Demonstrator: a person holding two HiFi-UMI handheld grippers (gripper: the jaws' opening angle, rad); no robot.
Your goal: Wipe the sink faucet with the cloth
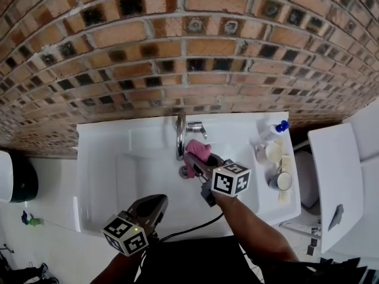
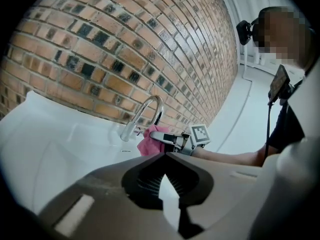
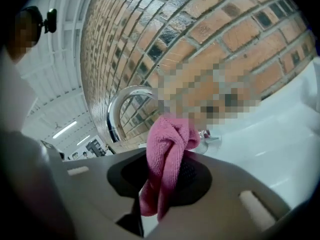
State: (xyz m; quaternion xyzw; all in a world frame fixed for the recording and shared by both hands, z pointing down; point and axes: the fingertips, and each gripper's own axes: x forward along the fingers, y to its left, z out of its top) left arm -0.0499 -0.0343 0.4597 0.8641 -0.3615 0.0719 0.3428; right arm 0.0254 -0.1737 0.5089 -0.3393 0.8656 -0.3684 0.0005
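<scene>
The white sink is sitting under a brick wall, with the chrome faucet rising at its back edge. The right gripper is reaching in from the faucet's 5 o'clock, its jaws pinching a bunched pink cloth. The cloth is lying just beside the spout, at about its 4 o'clock; whether it is touching the metal is hard to tell. The left gripper is hanging at the faucet's 7 o'clock, well apart, its jaws pressed together on nothing. Wiping is at most just beginning, I judge: the spout's arch, base and handle are all waiting.
</scene>
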